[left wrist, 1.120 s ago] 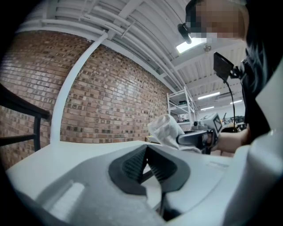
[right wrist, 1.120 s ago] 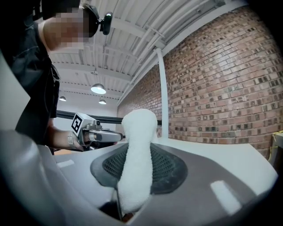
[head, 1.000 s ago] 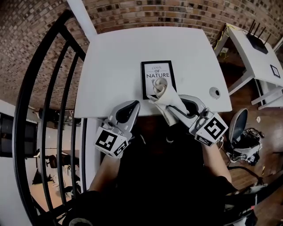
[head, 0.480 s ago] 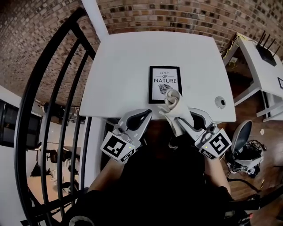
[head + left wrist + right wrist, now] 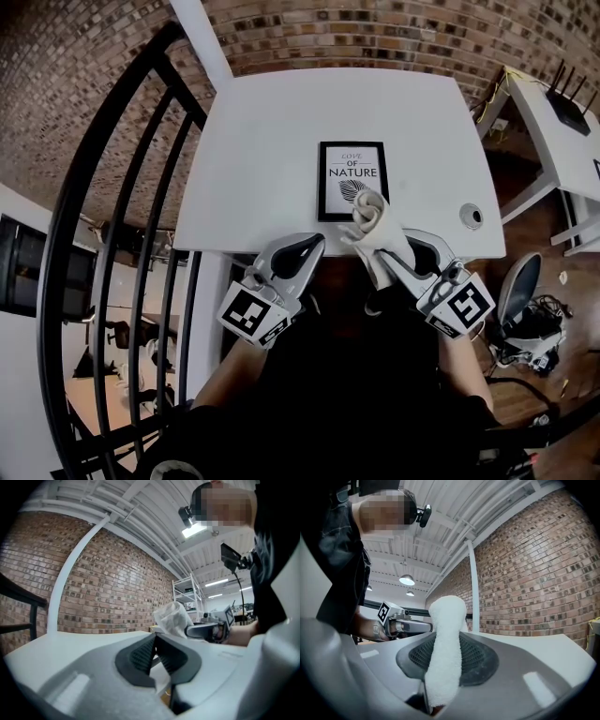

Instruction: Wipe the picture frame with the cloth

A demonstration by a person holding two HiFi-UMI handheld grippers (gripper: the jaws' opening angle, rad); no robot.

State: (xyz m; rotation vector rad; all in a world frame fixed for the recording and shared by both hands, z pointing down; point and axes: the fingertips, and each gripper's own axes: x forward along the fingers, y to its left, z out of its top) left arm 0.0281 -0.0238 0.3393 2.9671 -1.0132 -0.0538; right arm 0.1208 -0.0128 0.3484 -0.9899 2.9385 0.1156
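A black picture frame (image 5: pixel 352 180) with a "NATURE" print lies flat near the front edge of the white table (image 5: pixel 262 159). My right gripper (image 5: pixel 401 246) is shut on a rolled white cloth (image 5: pixel 372 217), whose tip rests at the frame's near right corner. In the right gripper view the cloth (image 5: pixel 444 653) stands up between the dark pads. My left gripper (image 5: pixel 305 246) hovers at the table's front edge, left of the frame, shut and holding nothing. The left gripper view shows its pads meeting, with the cloth (image 5: pixel 172 618) and the right gripper (image 5: pixel 206 630) beyond.
A black metal railing (image 5: pixel 103 187) runs along the table's left side. A brick wall stands behind. A round cable grommet (image 5: pixel 472 216) sits at the table's near right corner. A second white table with a router (image 5: pixel 567 103) stands at the right, and a chair (image 5: pixel 520 291) below it.
The cloth has slid from the frame's lower middle toward me, to its near right corner. The left gripper has stayed by the table edge.
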